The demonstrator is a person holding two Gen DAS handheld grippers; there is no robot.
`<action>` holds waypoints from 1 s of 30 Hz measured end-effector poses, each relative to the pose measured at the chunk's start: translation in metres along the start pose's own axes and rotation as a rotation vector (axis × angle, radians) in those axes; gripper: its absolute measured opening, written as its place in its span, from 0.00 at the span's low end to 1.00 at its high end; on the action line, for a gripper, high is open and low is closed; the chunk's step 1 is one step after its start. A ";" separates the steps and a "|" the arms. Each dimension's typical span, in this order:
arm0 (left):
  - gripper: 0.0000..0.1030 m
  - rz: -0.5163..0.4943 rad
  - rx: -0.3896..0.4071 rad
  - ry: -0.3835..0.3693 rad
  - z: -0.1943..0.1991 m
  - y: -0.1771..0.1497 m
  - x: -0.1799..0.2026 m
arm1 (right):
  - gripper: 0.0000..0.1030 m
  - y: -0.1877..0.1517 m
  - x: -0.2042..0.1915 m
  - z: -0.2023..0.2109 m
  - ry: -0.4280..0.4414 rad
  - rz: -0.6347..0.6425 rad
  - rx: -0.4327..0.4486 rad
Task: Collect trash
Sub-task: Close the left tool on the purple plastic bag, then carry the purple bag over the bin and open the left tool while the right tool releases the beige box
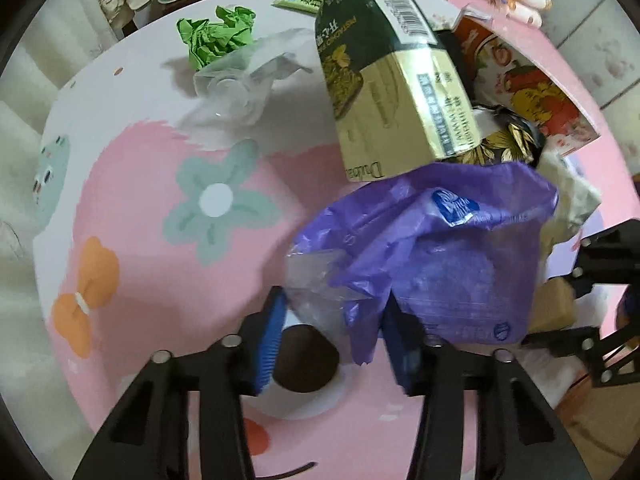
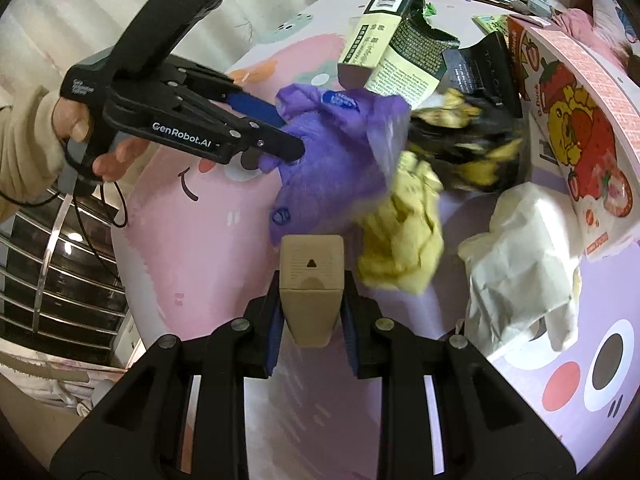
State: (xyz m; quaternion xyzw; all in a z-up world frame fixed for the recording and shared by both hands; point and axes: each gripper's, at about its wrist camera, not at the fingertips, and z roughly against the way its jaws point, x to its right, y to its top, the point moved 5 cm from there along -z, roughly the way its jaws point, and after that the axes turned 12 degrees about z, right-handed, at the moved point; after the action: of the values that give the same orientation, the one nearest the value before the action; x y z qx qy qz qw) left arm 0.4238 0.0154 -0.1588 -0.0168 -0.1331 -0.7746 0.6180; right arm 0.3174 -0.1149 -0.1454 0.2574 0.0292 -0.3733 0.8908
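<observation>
Trash lies heaped at the centre and right of both frames. The left gripper has purple bag between its jaws, but whether it pinches firmly I cannot tell. The right gripper is closed on a beige box at lower centre. Good next move, I judge: carry the box low to the heap, avoiding the tilted carton. Green paper, upper left, waits apart.

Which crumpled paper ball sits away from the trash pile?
The green crumpled paper, alone at the table's far side beside clear plastic. The yellow one lies in the pile by the purple bag.
</observation>
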 end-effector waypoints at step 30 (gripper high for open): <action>0.18 0.289 0.228 0.013 0.127 -0.245 -0.010 | 0.21 -0.048 -0.147 0.057 -0.219 -0.269 0.145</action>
State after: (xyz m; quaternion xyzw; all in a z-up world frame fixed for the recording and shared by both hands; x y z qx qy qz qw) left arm 0.1731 0.1025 -0.0834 0.0393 -0.2122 -0.6577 0.7217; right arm 0.1710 -0.0752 -0.0816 0.2725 -0.0606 -0.5160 0.8098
